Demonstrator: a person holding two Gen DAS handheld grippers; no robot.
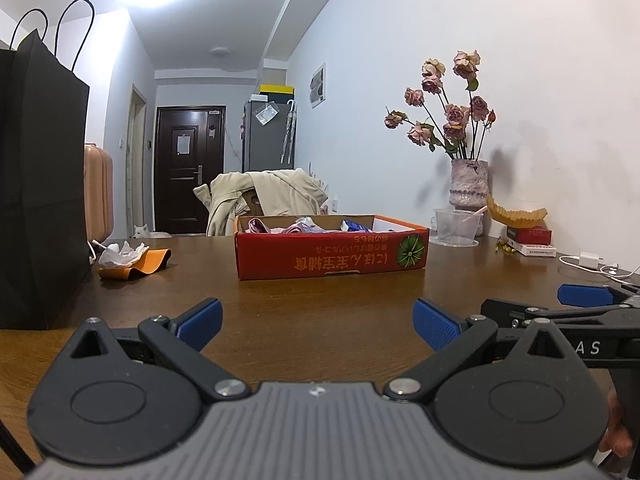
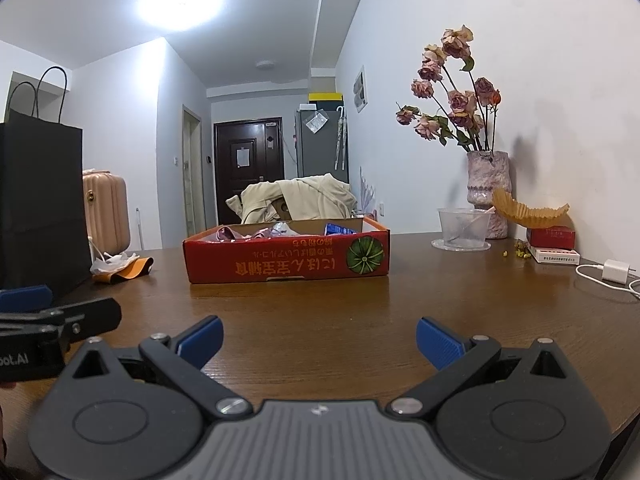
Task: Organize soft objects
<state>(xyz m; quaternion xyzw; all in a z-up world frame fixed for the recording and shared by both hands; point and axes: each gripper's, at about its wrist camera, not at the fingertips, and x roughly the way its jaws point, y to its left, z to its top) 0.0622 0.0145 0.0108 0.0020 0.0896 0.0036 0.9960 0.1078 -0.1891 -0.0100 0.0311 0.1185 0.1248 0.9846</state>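
Note:
A red cardboard box (image 1: 332,254) stands on the brown wooden table (image 1: 320,304), ahead of both grippers; it also shows in the right wrist view (image 2: 286,258). Pink soft items (image 1: 280,226) and a blue packet (image 1: 354,226) lie inside it, mostly hidden by the box wall. My left gripper (image 1: 318,326) is open and empty, low over the table, short of the box. My right gripper (image 2: 319,340) is open and empty, beside the left one. The right gripper appears at the right edge of the left wrist view (image 1: 576,308).
A tall black paper bag (image 1: 40,200) stands at the left. Crumpled white tissue on an orange strip (image 1: 128,262) lies beside it. A vase of dried roses (image 1: 468,184), a plastic cup (image 1: 458,226), small boxes (image 1: 532,242) and a white charger (image 2: 616,272) sit at the right.

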